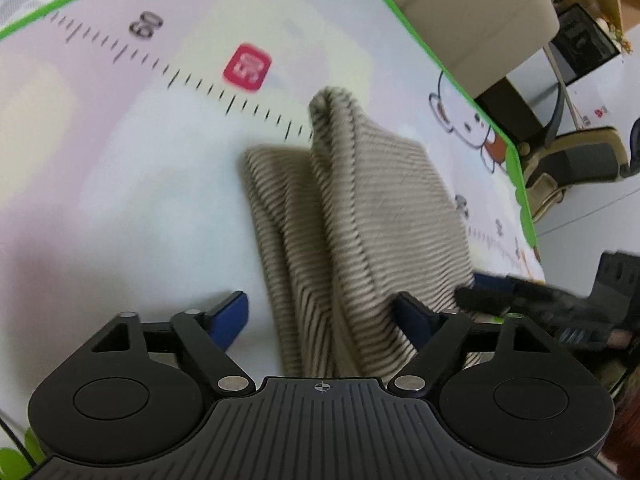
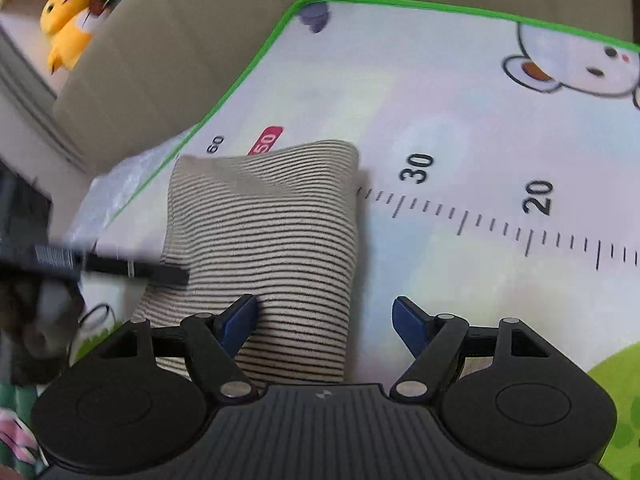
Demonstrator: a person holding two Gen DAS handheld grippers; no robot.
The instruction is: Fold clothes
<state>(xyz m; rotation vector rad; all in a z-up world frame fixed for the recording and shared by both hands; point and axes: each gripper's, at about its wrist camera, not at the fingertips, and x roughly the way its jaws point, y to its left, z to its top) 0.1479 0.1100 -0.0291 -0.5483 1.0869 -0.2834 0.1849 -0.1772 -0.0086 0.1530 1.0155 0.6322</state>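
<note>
Striped garment (image 1: pixel 352 216), soft knit, light and floppy, bunched into loose folds near the middle of the play mat (image 1: pixel 120 200), beside the printed ruler marks. Best taken at a hem or corner, pinching both layers so nothing slips. Left tool (image 1: pixel 320 316) spread wide astride the near folds, no pinch apparent; right tool (image 2: pixel 324 320) likewise released, near edge lying between the pads. Left view alone: raised ridge of cloth. Right view alone: yellow plush toy (image 2: pixel 66 28) beyond the mat's far corner.
</note>
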